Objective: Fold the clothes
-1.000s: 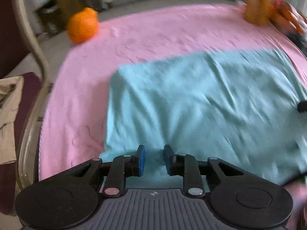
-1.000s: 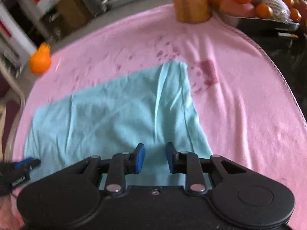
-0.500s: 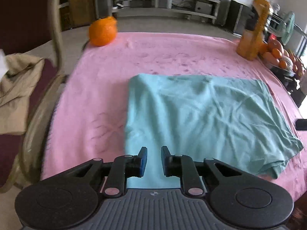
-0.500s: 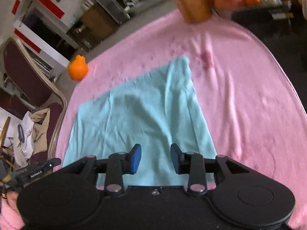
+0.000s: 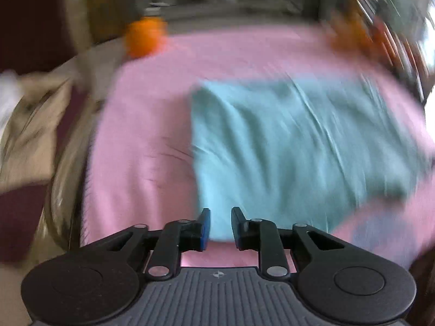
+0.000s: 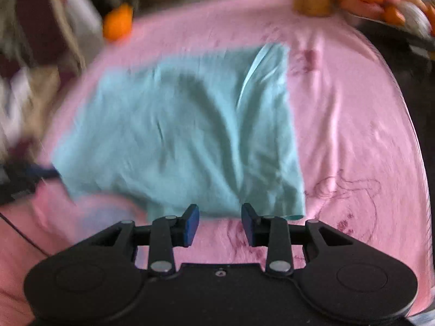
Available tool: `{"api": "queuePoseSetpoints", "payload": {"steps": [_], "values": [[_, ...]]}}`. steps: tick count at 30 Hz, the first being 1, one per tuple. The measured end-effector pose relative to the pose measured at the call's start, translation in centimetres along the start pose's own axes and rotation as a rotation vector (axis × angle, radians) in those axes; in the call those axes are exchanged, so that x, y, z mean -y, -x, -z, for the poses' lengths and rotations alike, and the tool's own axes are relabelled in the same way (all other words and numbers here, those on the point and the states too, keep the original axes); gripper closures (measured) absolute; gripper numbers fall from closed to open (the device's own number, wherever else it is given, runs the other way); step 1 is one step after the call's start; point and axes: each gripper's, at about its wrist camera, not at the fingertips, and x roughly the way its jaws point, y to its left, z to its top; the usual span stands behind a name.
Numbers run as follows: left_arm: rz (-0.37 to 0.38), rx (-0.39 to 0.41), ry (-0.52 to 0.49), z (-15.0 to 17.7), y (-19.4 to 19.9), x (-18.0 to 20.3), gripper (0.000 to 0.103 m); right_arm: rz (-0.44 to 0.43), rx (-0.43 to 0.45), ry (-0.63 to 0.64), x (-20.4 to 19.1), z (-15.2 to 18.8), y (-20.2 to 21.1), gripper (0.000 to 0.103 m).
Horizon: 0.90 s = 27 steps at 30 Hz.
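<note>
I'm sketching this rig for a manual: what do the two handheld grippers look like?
Both are black plastic with two round discs at the base and linkage arms on silver pivot pins. The left gripper has a grey ribbed body with a small emblem. The right gripper has a smooth black body with a centre screw. Finger pads are blue.

Light teal garment (image 5: 293,146) seen spread flat on pink cloth (image 5: 141,141); folded into roughly rectangular shape; surface marked by soft wrinkles and shallow creases; far right corner (image 6: 272,54) shown with raised, paler fold line; left edge straight, near edge uneven, with small bit of fabric turned out at near right corner (image 6: 295,216); finer detail lost to motion blur.
</note>
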Motion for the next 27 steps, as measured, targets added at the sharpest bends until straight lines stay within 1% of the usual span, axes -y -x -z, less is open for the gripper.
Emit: {"api": "queuePoseSetpoints", "payload": {"steps": [1,2,3,4,6,9,11,12,14,15,17,19,20,21,23,24,27], "values": [[0.007,-0.002,0.095,-0.4,0.0,-1.4,0.075,-0.039,0.050,-0.068,1.1,-0.2,0.9,0.058],[0.013,-0.009,0.171,-0.7,-0.1,-2.3,0.073,-0.058,0.090,-0.143,2.3,-0.5,1.5,0.055],[0.019,-0.023,0.222,-0.8,-0.3,-2.7,0.072,-0.068,0.121,-0.224,3.5,-0.7,1.9,0.054],[0.020,-0.041,0.245,-0.7,-0.7,-2.7,0.069,-0.070,0.138,-0.299,4.5,-0.8,1.9,0.054],[0.010,-0.081,0.248,-0.5,-1.4,-2.2,0.069,-0.058,0.141,-0.420,6.1,-0.8,1.4,0.054],[-0.016,-0.134,0.217,-0.2,-2.5,-1.4,0.072,-0.015,0.126,-0.494,6.8,-0.8,0.4,0.054],[-0.010,-0.149,0.207,-0.1,-2.8,-1.1,0.074,0.026,0.116,-0.480,6.6,-0.7,0.1,0.055],[-0.008,-0.148,0.203,-0.1,-2.8,-1.0,0.076,0.046,0.113,-0.471,6.3,-0.7,-0.2,0.056],[-0.006,-0.146,0.193,-0.1,-2.9,-0.9,0.081,0.065,0.101,-0.463,6.3,-0.9,-0.6,0.063],[-0.005,-0.145,0.186,-0.1,-3.0,-0.9,0.085,0.066,0.089,-0.459,6.3,-0.9,-0.7,0.067],[-0.019,-0.145,0.146,-0.2,-3.3,-0.3,0.088,0.073,0.059,-0.440,6.2,-0.7,-1.1,0.071],[-0.044,-0.142,0.094,-0.1,-3.6,0.5,0.099,0.098,0.033,-0.399,5.5,-0.8,-1.9,0.088],[-0.066,-0.139,0.061,0.0,-3.7,0.9,0.100,0.116,0.027,-0.366,5.0,-0.8,-2.0,0.093],[-0.088,-0.136,0.028,0.0,-3.7,1.3,0.100,0.140,0.031,-0.331,4.5,-0.7,-1.8,0.100],[-0.131,-0.129,-0.037,0.2,-3.9,2.1,0.100,0.231,0.051,-0.256,3.6,-0.5,-1.0,0.101],[-0.153,-0.126,-0.070,0.3,-4.0,2.6,0.100,0.272,0.047,-0.235,3.4,-0.4,-1.0,0.101],[-0.180,-0.129,-0.097,0.3,-4.0,2.9,0.098,0.321,0.030,-0.212,3.3,-0.3,-1.3,0.101]]}}
